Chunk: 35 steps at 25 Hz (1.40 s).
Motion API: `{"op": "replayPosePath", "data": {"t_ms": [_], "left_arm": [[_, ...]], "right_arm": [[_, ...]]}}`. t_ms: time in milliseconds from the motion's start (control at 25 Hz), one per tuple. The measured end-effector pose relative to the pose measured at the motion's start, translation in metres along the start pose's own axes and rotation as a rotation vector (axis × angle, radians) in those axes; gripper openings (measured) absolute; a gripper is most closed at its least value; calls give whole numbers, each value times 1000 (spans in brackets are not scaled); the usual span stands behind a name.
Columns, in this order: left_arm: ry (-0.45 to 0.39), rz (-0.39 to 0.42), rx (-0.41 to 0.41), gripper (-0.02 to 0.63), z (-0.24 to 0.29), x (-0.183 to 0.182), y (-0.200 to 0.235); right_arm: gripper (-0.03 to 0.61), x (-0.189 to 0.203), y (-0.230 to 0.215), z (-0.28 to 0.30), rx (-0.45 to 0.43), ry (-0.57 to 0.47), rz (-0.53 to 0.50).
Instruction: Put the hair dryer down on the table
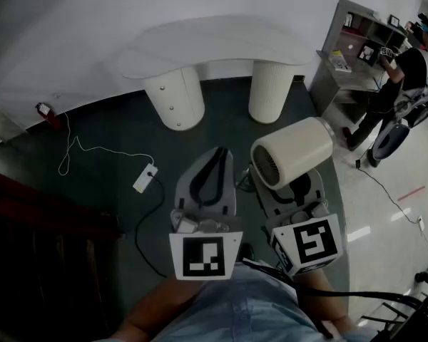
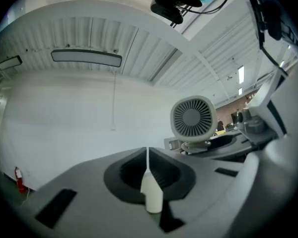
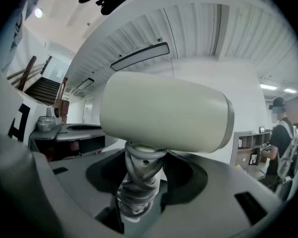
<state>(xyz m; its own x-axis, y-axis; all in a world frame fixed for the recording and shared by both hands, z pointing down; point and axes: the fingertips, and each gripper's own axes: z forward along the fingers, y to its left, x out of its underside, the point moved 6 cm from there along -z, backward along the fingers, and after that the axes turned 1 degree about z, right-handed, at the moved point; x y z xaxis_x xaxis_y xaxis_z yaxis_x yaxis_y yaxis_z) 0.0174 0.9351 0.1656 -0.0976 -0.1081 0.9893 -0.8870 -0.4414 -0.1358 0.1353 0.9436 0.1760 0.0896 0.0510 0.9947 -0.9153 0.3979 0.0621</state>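
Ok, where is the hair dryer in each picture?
Head view: the hair dryer is right of the middle, just over the right tool.
Left gripper view: right of the middle, with its round grille facing the camera.
Right gripper view: it fills the middle, with its handle between the jaws.
Shared landmark: the right tool gripping the handle, right under the dryer in all three.

power strip (image 1: pixel 145 177) on floor | grey shelf (image 1: pixel 327 84) right | person (image 1: pixel 408 73) beside it

a white curved table (image 1: pixel 214 45) stands against the white wall (image 1: pixel 71 20) on dark green floor (image 1: pixel 107 127), grey shelves (image 1: pixel 332 84) at right.
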Motion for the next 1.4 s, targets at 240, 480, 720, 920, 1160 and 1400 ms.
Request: {"op": "replayPosePath", "data": {"t_ms": [240,480,720,920,1160,1400], "left_arm": [[-4,7,1,17,-1,0,2],[9,-2,-4,17,0,1,0],[2,-5,-22,17,11,4,-9],[9,4,-50,17,22,8,-22],[39,4,-70,17,47,16,-19],[31,-21,-82,17,100,34,17]], "right_arm": [[221,1,2,1,2,2,1],[221,1,0,0,-11,6,16],[221,7,-13,2,-37,17,28],[221,12,-32,2,-62,15,21],[221,18,-49,25,-86,27,25],[221,26,-66,84,-78,37,22]]}}
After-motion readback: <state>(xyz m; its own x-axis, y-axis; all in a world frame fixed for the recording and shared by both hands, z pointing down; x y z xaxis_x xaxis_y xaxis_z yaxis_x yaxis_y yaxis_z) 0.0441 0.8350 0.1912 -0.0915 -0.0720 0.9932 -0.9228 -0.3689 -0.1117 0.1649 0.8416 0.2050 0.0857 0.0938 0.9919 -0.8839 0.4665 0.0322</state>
